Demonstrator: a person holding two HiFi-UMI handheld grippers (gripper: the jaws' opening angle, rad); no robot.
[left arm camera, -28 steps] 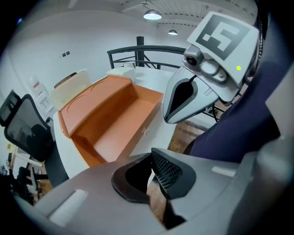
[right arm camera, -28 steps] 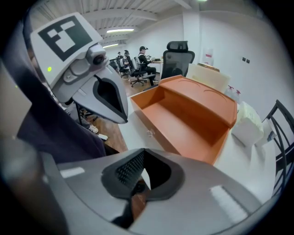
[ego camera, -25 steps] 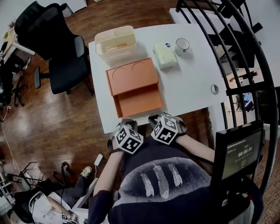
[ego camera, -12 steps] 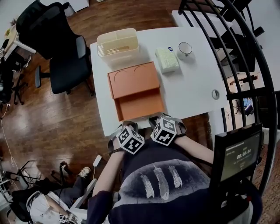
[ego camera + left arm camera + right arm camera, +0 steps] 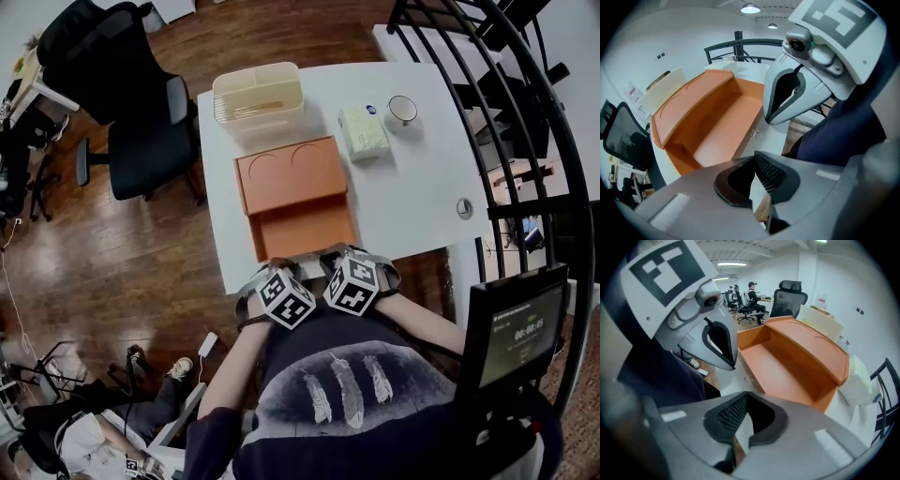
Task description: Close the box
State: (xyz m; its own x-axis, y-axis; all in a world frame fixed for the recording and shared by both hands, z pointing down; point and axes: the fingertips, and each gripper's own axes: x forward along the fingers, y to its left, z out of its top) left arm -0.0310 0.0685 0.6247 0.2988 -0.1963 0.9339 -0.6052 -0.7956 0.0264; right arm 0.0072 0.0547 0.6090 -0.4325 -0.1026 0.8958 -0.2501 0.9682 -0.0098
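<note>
I am holding my left hand-held gripper (image 5: 754, 184) and my right hand-held gripper (image 5: 743, 427) side by side at the near edge of the worktop (image 5: 422, 192). Each has its jaws a little apart, with nothing between them. The orange box (image 5: 298, 202) is lying open just beyond them, toward the left edge. Its tray is sitting empty on my side and its lid is folded back toward the far edge. A cream basket (image 5: 258, 94) is standing at the far left corner, holding something pale that I cannot make out. A pale packet (image 5: 364, 131) and a cup (image 5: 402, 110) are sitting to its right. Compared with a second ago, I am holding both hand-held grippers closer to the box, which is still open.
</note>
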